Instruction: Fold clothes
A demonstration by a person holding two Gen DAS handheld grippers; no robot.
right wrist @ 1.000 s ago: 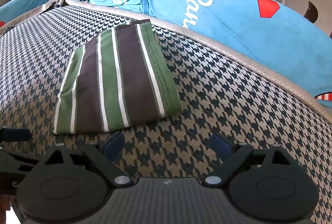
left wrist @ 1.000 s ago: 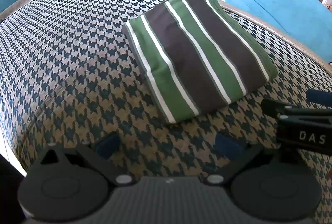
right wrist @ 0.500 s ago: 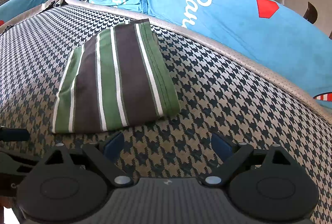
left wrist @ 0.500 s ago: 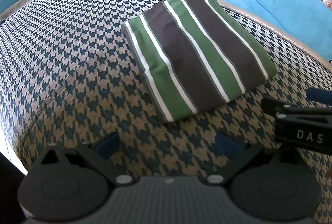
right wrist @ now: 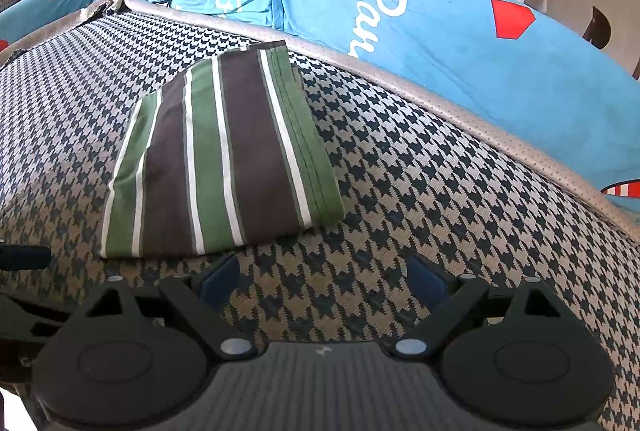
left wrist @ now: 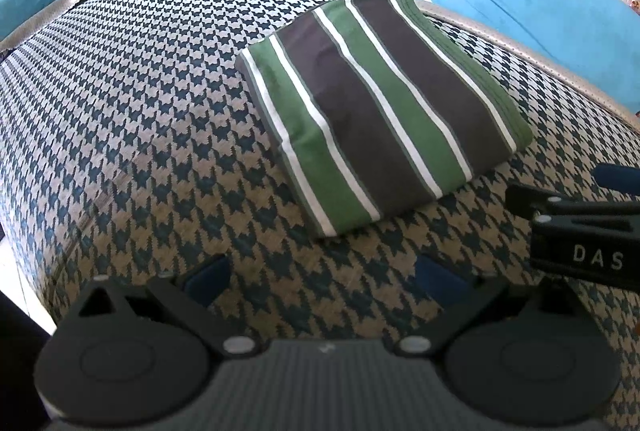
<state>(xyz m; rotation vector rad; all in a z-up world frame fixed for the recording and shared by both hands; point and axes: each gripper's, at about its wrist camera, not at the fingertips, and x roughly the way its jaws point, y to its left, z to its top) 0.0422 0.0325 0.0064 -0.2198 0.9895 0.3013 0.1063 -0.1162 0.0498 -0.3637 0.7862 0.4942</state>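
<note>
Cloth (left wrist: 380, 119): soft, light; we are judging its edges the best hold.
Grippers (left wrist: 320, 277) (right wrist: 320, 277): we are holding both spread, empty.

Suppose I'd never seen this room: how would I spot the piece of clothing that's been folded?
Find the big houndstooth-patterned surface edged by a pale grey border, with bright blue bedding behind it. On that checked surface lies one folded garment, a flat rectangle. Its broad green and dark brown stripes, split by thin white lines, set it apart from the small checks around it.
</note>
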